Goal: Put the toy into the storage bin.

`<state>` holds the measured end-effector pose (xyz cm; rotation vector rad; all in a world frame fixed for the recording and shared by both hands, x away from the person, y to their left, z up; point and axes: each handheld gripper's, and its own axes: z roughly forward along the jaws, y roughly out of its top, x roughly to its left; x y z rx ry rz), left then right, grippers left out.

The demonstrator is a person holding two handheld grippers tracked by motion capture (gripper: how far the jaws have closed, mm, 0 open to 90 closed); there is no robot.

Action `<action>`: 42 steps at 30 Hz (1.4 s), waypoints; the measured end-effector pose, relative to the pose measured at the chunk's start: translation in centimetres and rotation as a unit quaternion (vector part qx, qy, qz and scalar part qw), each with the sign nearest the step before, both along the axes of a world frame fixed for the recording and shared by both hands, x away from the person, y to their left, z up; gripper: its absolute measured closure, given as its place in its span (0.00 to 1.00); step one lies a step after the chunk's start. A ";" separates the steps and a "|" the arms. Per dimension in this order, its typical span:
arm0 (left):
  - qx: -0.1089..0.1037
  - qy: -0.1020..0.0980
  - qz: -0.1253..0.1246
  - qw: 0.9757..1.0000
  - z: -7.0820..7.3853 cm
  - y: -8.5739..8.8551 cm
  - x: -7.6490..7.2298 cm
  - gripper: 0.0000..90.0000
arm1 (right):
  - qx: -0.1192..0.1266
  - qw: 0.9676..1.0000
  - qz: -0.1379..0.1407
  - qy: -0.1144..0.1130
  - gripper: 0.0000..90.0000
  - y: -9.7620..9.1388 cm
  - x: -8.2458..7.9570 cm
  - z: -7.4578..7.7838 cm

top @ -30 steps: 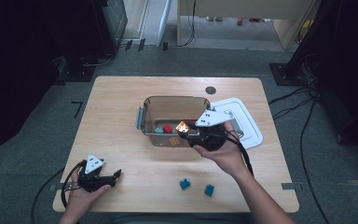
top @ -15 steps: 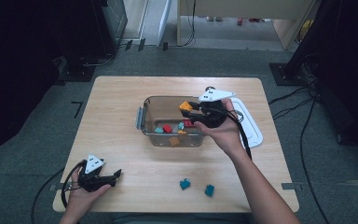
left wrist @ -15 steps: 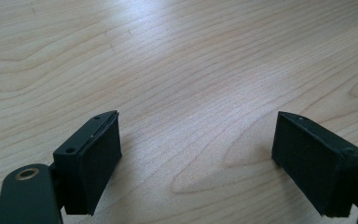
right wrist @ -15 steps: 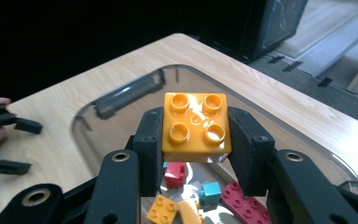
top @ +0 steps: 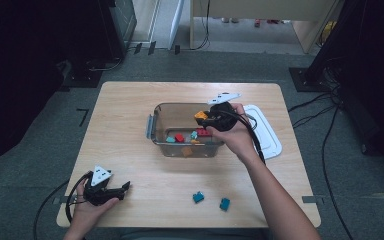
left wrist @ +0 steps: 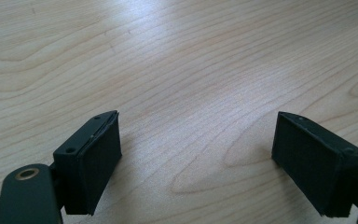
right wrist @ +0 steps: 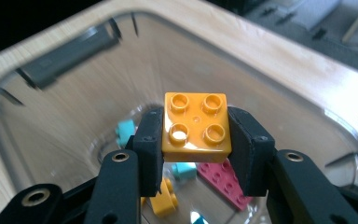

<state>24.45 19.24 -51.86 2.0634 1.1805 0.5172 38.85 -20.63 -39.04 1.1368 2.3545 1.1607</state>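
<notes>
Wood grain of the desk (top: pixel 130 130) runs under everything; at the near left edge the left gripper (top: pixel 122 188) rests on the bare desk in the person's left hand (top: pixel 91 210), its jaws spread wide with nothing between them, and the left gripper view shows the two black pads (left wrist: pixel 93 161) parted over plain wood; a cable trails from it off the near left corner. Near the front edge, to the right of centre, two teal bricks (top: pixel 198 197) lie just apart from each other on the desk, well clear of both grippers. Farther in, at the middle of the desk, stands a clear container (top: pixel 152 127) with a grey handle on its left end; on its floor lie loose bricks, among them a red one (top: pixel 179 137), teal ones and an orange one. Over the container's right part the right gripper (top: pixel 203 119) is clamped on an orange brick (right wrist: pixel 196 127), held by two opposite sides with its four studs facing the camera in the right gripper view, above the bricks on the container floor; the right hand (top: pixel 236 135) reaches in from the near right. Just right of the container a white lid (top: pixel 270 137) lies flat on the desk.
</notes>
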 end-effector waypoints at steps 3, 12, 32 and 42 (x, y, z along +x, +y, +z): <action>0.000 0.000 0.000 1.000 0.0 0.0 0.0 0.17 | -0.020 1.000 -0.009 0.020 0.66 0.0 0.4 -0.7; 0.000 0.000 0.000 1.000 0.0 0.0 0.0 0.17 | -0.028 0.999 -0.030 0.035 0.56 -0.9 0.6 -1.5; 0.001 -0.001 -0.001 1.000 0.0 0.0 0.0 0.17 | 0.031 0.998 0.026 -0.044 0.58 -2.6 -4.8 2.3; 0.000 -0.001 0.000 1.000 0.0 0.0 0.0 0.17 | 0.043 0.993 0.081 -0.073 0.51 -3.0 -8.6 2.6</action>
